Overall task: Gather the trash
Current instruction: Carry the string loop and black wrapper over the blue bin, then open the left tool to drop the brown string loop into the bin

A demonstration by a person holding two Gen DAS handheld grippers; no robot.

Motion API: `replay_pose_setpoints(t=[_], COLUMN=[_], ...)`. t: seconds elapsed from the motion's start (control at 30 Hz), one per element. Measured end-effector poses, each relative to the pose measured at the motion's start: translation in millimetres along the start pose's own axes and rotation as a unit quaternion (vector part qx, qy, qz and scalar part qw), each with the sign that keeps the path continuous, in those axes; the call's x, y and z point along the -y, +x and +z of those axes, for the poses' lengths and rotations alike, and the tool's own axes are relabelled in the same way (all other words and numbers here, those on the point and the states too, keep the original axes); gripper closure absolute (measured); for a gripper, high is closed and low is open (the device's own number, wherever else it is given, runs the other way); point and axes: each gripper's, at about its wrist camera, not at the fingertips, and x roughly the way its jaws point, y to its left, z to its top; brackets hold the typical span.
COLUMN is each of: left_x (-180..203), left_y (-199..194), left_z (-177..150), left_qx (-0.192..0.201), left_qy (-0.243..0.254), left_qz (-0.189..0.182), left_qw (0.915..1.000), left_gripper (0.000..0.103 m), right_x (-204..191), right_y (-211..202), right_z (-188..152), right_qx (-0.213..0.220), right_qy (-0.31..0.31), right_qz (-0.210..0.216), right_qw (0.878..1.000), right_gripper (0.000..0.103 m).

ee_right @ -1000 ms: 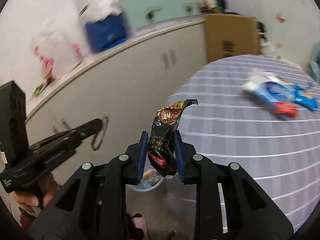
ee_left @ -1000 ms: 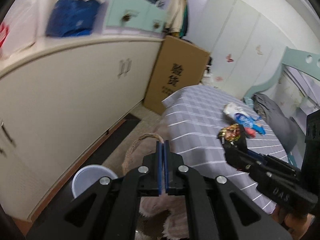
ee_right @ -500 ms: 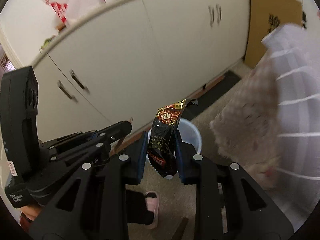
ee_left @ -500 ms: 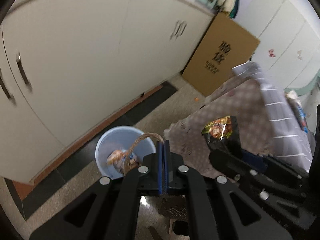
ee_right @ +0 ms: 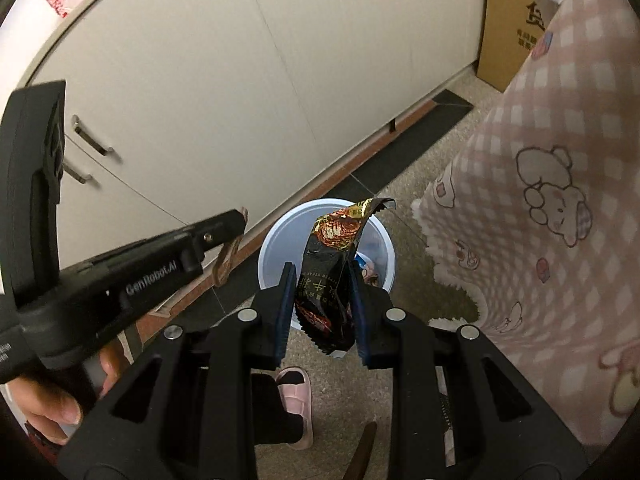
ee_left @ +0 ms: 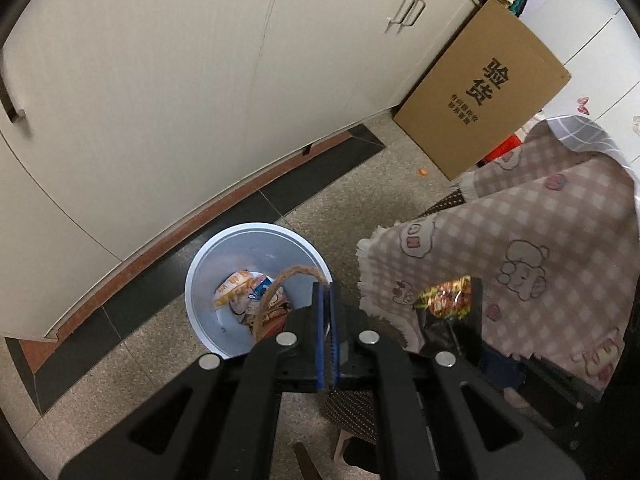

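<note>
My right gripper [ee_right: 322, 280] is shut on a black and gold snack wrapper [ee_right: 332, 264], held upright just above a pale blue trash bin [ee_right: 268, 248] on the floor. The bin [ee_left: 208, 264] holds several wrappers [ee_left: 248, 292]. My left gripper [ee_left: 327, 304] is shut on a brown rope loop [ee_left: 276, 284] that arches over the bin's near rim. In the left wrist view the right gripper [ee_left: 452, 312] and its wrapper [ee_left: 444, 300] sit to the right of the bin. The left gripper [ee_right: 236, 224] with the rope shows left in the right wrist view.
White cabinet doors [ee_left: 180, 80] run along the wall behind the bin. A cardboard box [ee_left: 480, 88] leans at the far right. A pink checked bed cover [ee_left: 540, 248] hangs to the right of the bin. A pink slipper [ee_right: 296, 392] is below my right gripper.
Both grippers have swung away from the bed top and dropped toward the floor. The bin is now closer, with the wrapper right over it. Both grips are unchanged.
</note>
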Motion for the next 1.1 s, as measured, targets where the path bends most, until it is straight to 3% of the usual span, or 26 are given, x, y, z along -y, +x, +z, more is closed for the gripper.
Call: replay_pose_setpoints(t=[0.03,0.1,0.13,0.17,0.4,0.5,0.53,0.8,0.87,0.97,1.07,1.1], left_x=[-0.2,0.3,-0.8,-2.3,-10.5,-8.5,-7.7,-6.0,-6.2,-4.9,-5.3,-5.4], left_y=[5.3,12.2,15.0,17.1,25.9,26.6,26.4,29.6,30.5,37.9,44.8,45.9], left_z=[1.6,3.1,3.1,2.9,-0.5,-0.6,-0.4,1.9,1.4,0.0,-0.9,-1.0], left_qx=[-0.007,-0.016,-0.017,-0.018,-0.031,-0.034,-0.033,-0.045,-0.049,-0.071,-0.086,-0.087], left_qy=[-0.001,-0.005,-0.008,-0.011,-0.02,-0.017,-0.014,-0.013,-0.013,-0.012,-0.01,-0.008], left_qz=[-0.003,0.002,0.006,0.01,0.021,0.016,0.017,0.025,0.022,0.015,0.021,0.021], left_qw=[1.0,0.9999,0.9998,0.9997,0.9991,0.9992,0.9992,0.9986,0.9985,0.9973,0.9961,0.9959], left_gripper=[0.099,0.088,0.07,0.06,0.057,0.038,0.036,0.032,0.033,0.07,0.099,0.101], right_x=[1.0,2.8,4.0,6.1,9.9,8.7,8.5,7.9,6.9,8.0,8.4,8.8], right_y=[3.5,8.9,11.1,15.1,26.0,26.7,26.7,28.2,25.2,25.5,27.1,29.1], right_z=[0.2,-0.6,-0.6,-1.3,-7.6,-8.5,-8.7,-7.8,-7.5,-7.7,-8.1,-8.4], right_qx=[-0.003,-0.007,-0.009,-0.01,-0.02,-0.02,-0.019,-0.019,-0.019,-0.021,-0.022,-0.022], right_qy=[0.001,0.003,0.005,0.006,0.013,0.014,0.013,0.013,0.014,0.014,0.015,0.016], right_qz=[-0.001,-0.002,-0.002,-0.002,-0.005,-0.005,-0.005,-0.004,-0.004,-0.004,-0.004,-0.004], right_qw=[1.0,1.0,1.0,1.0,1.0,1.0,1.0,1.0,1.0,1.0,1.0,1.0], right_gripper=[0.077,0.077,0.077,0.077,0.076,0.076,0.076,0.075,0.075,0.075,0.075,0.075])
